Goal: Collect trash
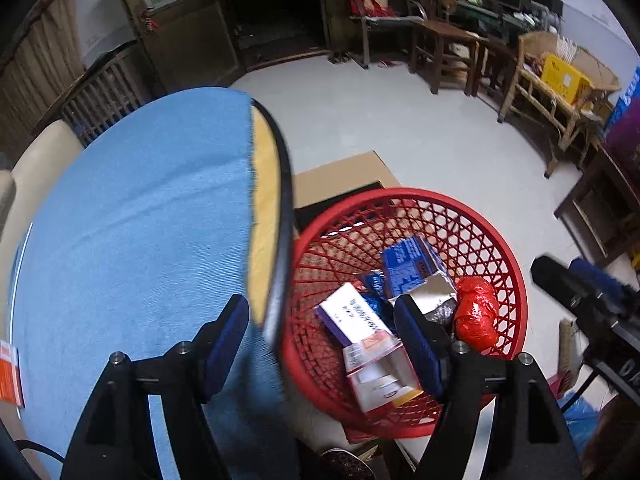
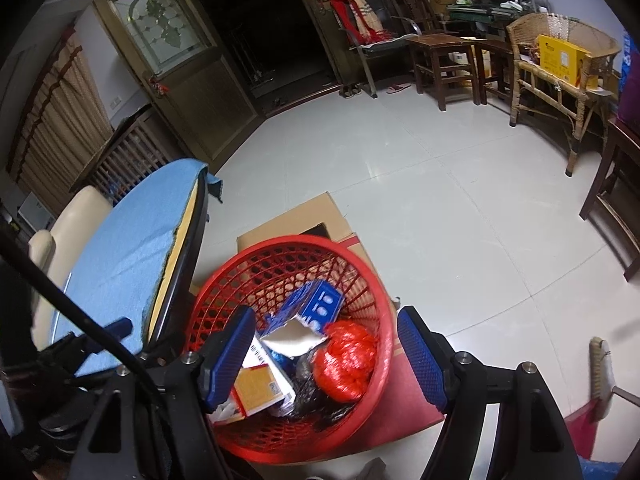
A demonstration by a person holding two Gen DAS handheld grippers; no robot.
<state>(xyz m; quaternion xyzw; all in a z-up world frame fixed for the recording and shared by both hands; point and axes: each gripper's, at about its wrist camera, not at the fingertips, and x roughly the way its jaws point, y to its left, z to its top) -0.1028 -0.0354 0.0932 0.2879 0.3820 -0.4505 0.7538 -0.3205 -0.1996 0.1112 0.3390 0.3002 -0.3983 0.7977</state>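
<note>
A red mesh basket (image 1: 508,264) stands on the floor beside the round table (image 1: 276,200). It holds a blue box (image 1: 412,260), a white and purple box (image 1: 360,316), a red crumpled bag (image 1: 478,314) and a silver wrapper (image 1: 436,292). The basket also shows in the right wrist view (image 2: 372,276). My left gripper (image 1: 320,332) is open and empty, straddling the table edge above the basket. My right gripper (image 2: 326,356) is open and empty, above the basket. An orange and white packet (image 1: 10,376) lies on the blue cloth (image 1: 140,220) at the far left.
Flattened cardboard (image 2: 304,216) lies under the basket. A broom (image 2: 604,376) lies on the floor to the right. Wooden chairs and stools (image 2: 444,60) and a wicker bench (image 2: 560,80) line the far wall. A cream chair (image 2: 68,220) stands behind the table.
</note>
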